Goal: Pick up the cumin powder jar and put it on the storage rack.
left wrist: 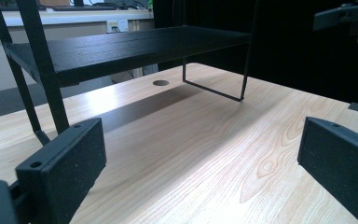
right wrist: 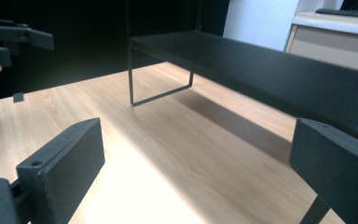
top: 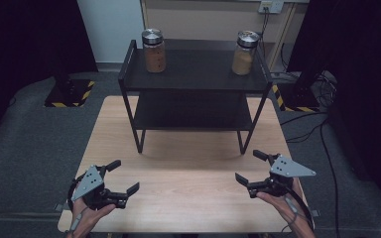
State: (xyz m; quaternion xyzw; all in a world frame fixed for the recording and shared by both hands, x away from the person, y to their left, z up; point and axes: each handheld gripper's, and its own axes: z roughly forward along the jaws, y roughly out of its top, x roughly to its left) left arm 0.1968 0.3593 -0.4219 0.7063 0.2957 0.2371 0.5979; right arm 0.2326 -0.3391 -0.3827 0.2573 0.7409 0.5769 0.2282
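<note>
Grippers rest low over the wooden table (top: pixel 188 163) in the high view: left gripper (top: pixel 123 174) at 7 o'clock, right gripper (top: pixel 252 166) at 5 o'clock, both with jaws spread and empty. The black two-tier shelf (top: pixel 194 79) stands at 12 o'clock, carrying the left jar (top: pixel 154 50) and the right jar (top: pixel 244 52), well apart.

Left gripper view: the left gripper (left wrist: pixel 200 158) stands spread wide; the shelf (left wrist: pixel 121 49) lies at 11 o'clock.

Right gripper view: the right gripper (right wrist: pixel 196 161) stands spread wide; the shelf (right wrist: pixel 270 74) lies at 1 o'clock.

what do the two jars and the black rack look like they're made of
Left jar and right jar: probably clear glass or plastic, since brownish contents show through, under shiny silver lids that look like metal. Rack: thin black frame, likely painted metal; its matte shelves show a faint grain in the left gripper view, so possibly painted wood. Table: light wood-grain surface, maybe laminate.
</note>
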